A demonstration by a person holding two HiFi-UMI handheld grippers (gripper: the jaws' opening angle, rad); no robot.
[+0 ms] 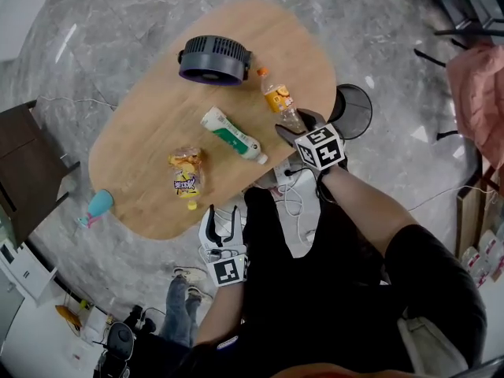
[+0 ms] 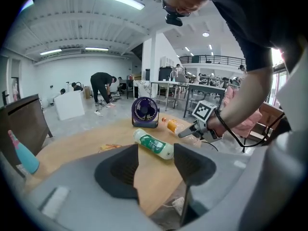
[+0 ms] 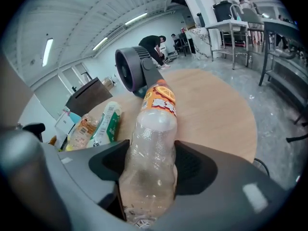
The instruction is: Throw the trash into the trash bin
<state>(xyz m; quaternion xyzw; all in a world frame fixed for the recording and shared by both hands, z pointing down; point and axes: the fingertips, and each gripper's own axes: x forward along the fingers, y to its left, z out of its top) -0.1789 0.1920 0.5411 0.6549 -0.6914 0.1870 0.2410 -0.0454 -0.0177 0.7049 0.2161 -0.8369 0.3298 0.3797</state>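
The right gripper (image 3: 150, 166) had its 2 jaws closed around the lower body of a clear plastic bottle (image 3: 155, 138) with an orange label and cap; both pads touched the bottle's sides, and the bottle pointed away from the gripper along the wooden table (image 1: 150, 152). In the head view this bottle lay near the table's right edge, and the black mesh trash bin (image 1: 353, 110) stood on the floor just beyond that edge, close to the right gripper. The left gripper (image 2: 155, 163) was held off the table's near edge with its 2 jaws apart and nothing between them, only the table edge showing through the gap. A white and green bottle (image 1: 230, 135) lay on its side near the middle of the table, apart from the held bottle. A yellow snack packet (image 1: 187, 178) lay closer to the near edge, just ahead of the left gripper. A dark purple fan (image 1: 214, 60) stood at the far side of the table, beyond both bottles. A blue bottle (image 1: 98, 206) with a pink top showed just off the table's left end; what it rested on could not be told.
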